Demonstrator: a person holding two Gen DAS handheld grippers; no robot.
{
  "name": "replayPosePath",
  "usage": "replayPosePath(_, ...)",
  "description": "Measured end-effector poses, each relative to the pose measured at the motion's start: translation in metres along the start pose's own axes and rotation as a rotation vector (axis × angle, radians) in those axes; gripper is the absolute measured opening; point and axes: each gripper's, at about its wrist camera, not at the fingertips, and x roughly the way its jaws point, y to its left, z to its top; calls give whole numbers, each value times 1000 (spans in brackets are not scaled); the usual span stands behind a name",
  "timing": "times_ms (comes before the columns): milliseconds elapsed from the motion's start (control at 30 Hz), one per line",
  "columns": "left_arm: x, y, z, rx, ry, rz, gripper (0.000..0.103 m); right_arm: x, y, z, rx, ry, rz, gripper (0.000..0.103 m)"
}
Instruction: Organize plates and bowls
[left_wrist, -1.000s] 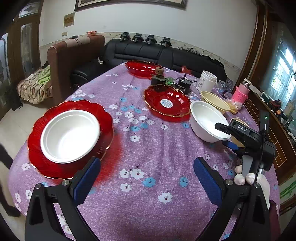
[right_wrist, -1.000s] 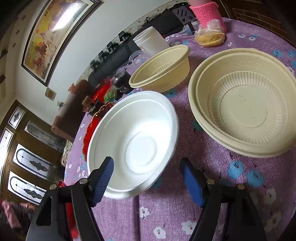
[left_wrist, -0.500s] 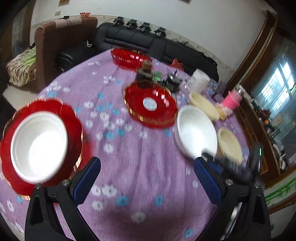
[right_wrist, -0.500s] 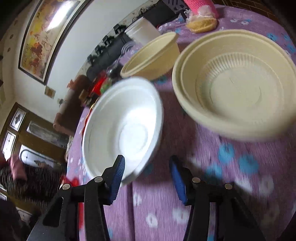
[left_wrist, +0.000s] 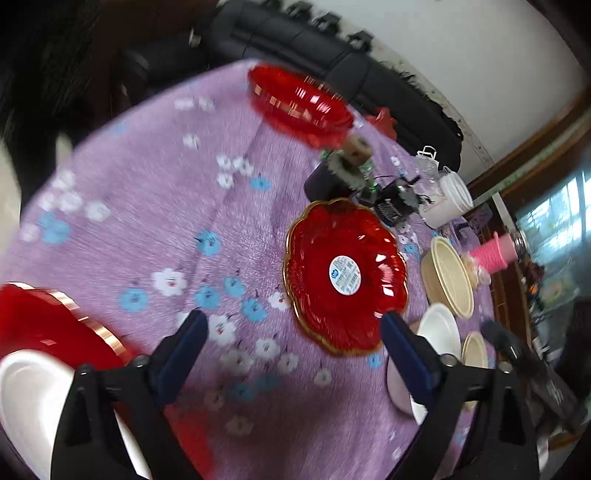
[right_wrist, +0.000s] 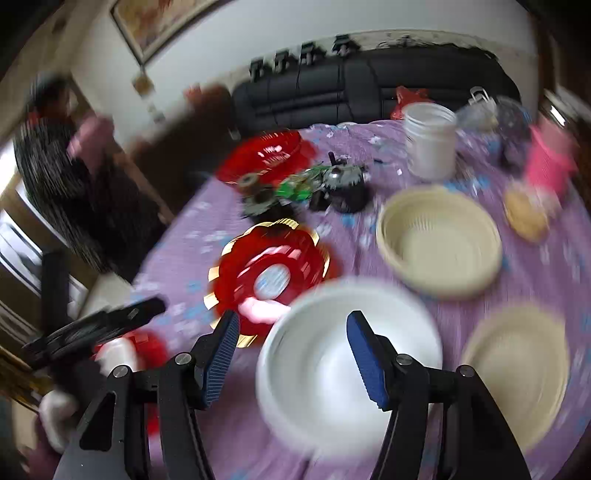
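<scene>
Left gripper (left_wrist: 291, 341), jaws wide but closing on nothing, above the purple flowered tablecloth (left_wrist: 155, 206) beside the stickered red plate (left_wrist: 345, 275). Right gripper (right_wrist: 293, 356), jaws opening, straddles the near rim of the white bowl (right_wrist: 347, 373); the blur hides whether its pads touch. Two cream bowls (right_wrist: 439, 242) sit to the right

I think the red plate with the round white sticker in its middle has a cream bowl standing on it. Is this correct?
Not quite. In the left wrist view the red plate with the white sticker carries nothing; the cream bowl stands beside it on the tablecloth.
</scene>
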Motion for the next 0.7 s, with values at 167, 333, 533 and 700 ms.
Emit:
replayPosePath(167, 38, 6, 15, -26, 58, 4, 88, 88, 17, 33, -238, 183, -164, 65)
replayPosePath(333, 63, -5, 23, -7, 99, 8, 88, 115, 26, 25, -355, 199, -253, 64)
replayPosePath(533, 85, -27, 26, 66, 139, 29, 66, 141, 17, 22, -311, 266, -244, 64)
replayPosePath(700, 89, -38, 19, 130, 146, 99, 44, 139, 10, 24, -272, 247, -198, 47)
